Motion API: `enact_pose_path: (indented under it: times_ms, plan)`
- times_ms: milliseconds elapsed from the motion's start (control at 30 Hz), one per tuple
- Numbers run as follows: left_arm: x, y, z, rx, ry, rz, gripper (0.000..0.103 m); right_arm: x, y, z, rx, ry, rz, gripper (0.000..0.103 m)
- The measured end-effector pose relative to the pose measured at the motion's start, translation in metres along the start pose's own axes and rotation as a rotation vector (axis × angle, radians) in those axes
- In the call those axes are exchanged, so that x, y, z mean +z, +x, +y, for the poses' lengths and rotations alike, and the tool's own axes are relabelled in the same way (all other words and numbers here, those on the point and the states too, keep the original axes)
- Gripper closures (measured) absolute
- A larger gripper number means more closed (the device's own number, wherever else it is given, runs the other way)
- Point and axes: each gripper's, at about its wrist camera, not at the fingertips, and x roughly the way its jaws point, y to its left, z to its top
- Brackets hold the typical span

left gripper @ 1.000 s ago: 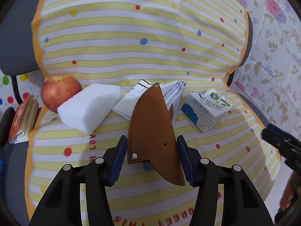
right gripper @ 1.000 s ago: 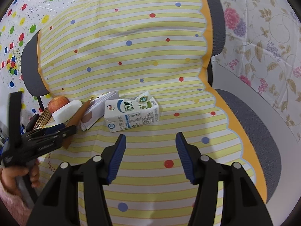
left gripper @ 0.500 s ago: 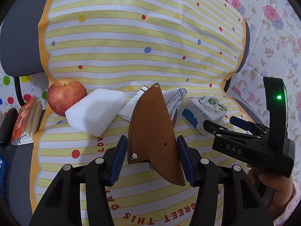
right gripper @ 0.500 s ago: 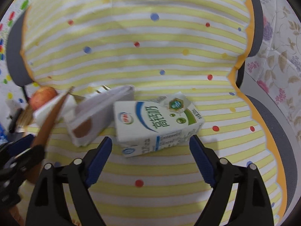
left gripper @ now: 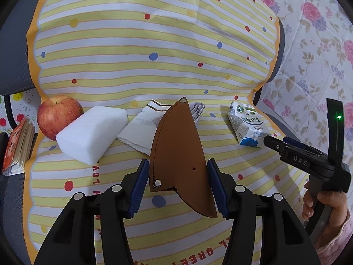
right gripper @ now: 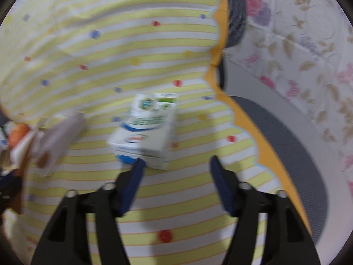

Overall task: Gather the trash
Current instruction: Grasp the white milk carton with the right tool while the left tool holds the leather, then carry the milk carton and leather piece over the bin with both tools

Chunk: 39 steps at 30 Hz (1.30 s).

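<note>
My left gripper [left gripper: 176, 176] is shut on a brown leather sheath [left gripper: 178, 154] and holds it above the striped cloth [left gripper: 132, 66]. A white and blue milk carton [left gripper: 248, 124] lies on its side at the right. In the blurred right wrist view the carton [right gripper: 147, 132] lies just ahead of my open right gripper [right gripper: 176, 165], whose left finger [right gripper: 134, 176] is at the carton's near corner. The right gripper also shows in the left wrist view [left gripper: 273, 142], right beside the carton. A folded white paper wrapper [left gripper: 143, 130] lies behind the sheath.
A red apple [left gripper: 57, 116] and a white foam block [left gripper: 92, 134] lie at the left on the cloth. A small booklet [left gripper: 18, 145] sits off the cloth's left edge. Grey chair cushions [right gripper: 286, 143] and floral fabric [left gripper: 320, 55] lie to the right.
My right gripper has moved in on the milk carton, which has turned end-on and slid right. My left gripper still holds the sheath, drawn back slightly.
</note>
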Motion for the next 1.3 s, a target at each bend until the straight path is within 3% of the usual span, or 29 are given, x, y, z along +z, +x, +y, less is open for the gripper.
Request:
enact_pose_path:
  times_ms: [100,267,400,500,967,1300]
  plan:
    - [0.001,0.001,0.000,0.009,0.004,-0.001,0.049,0.003,0.002,0.018,0.061,-0.042,-0.012,0.017]
    - [0.001,0.002,0.002,0.021,0.003,-0.001,0.049,0.014,0.021,0.034,0.024,-0.069,-0.016,0.018]
    - [0.002,0.002,0.001,0.022,0.002,-0.002,0.049,0.022,0.035,0.039,0.008,-0.078,0.008,0.032]
    - [0.002,-0.001,-0.001,0.017,0.005,-0.006,0.049,0.021,0.033,0.038,-0.026,-0.081,0.008,0.035]
    - [-0.024,-0.059,-0.042,-0.045,0.064,-0.071,0.049,-0.031,-0.103,0.010,0.091,-0.079,-0.103,0.036]
    - [-0.064,-0.088,-0.053,-0.051,0.071,-0.075,0.049,-0.074,-0.151,-0.001,0.113,-0.042,-0.123,0.036]
